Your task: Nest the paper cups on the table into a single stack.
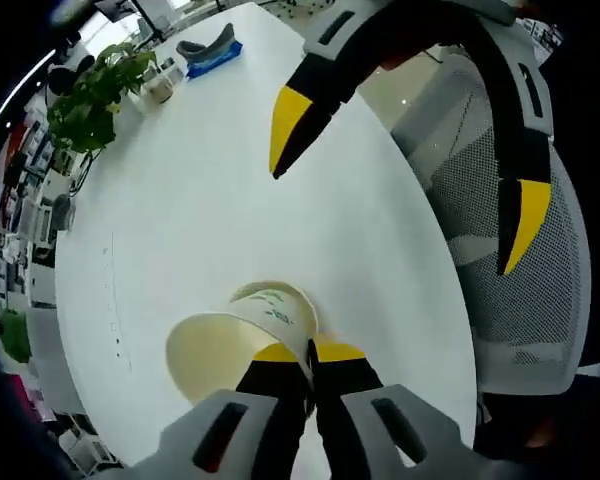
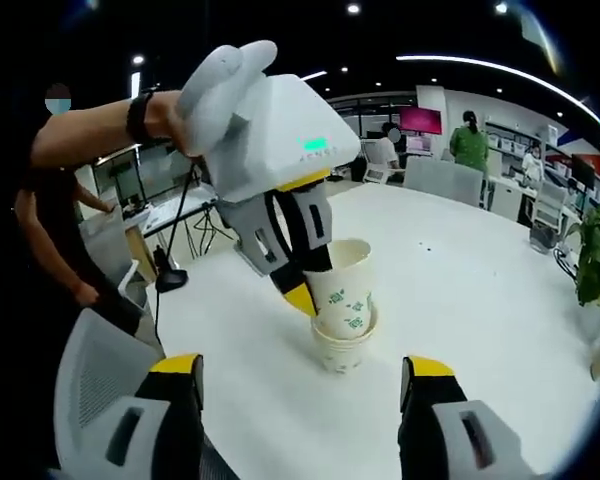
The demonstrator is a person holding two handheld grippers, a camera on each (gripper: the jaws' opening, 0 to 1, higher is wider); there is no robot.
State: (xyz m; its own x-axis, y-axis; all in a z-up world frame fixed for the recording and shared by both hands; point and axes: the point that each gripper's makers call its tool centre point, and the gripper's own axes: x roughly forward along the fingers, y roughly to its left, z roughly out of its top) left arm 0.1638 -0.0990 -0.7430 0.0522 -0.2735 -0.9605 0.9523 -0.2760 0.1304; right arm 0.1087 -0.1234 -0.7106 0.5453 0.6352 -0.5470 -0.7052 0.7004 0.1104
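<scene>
Left gripper view. At the bottom centre of the frame my left gripper point(image 1: 310, 352) was pinched tight on the rim of a paper cup point(image 1: 220, 350), one jaw inside the wall and one outside. A second cup point(image 1: 280, 305) sat just beyond it, and the white table point(image 1: 210, 200) lay behind. My right gripper point(image 1: 400, 190) hung at the upper right with its jaws spread wide and nothing between them. A plant point(image 1: 90, 105) stood at the upper left.

Right gripper view. At mid-frame the left gripper point(image 2: 305, 290) held the upper cup point(image 2: 342, 285) tilted, partly seated in the stack point(image 2: 342, 345) standing on the table point(image 2: 480, 290). My own jaws rose at the bottom, wide apart and empty. To finish well, I judged the held cup needed squaring upright over the stack, then pressing straight down before release; a slanted push could tip the stack.
</scene>
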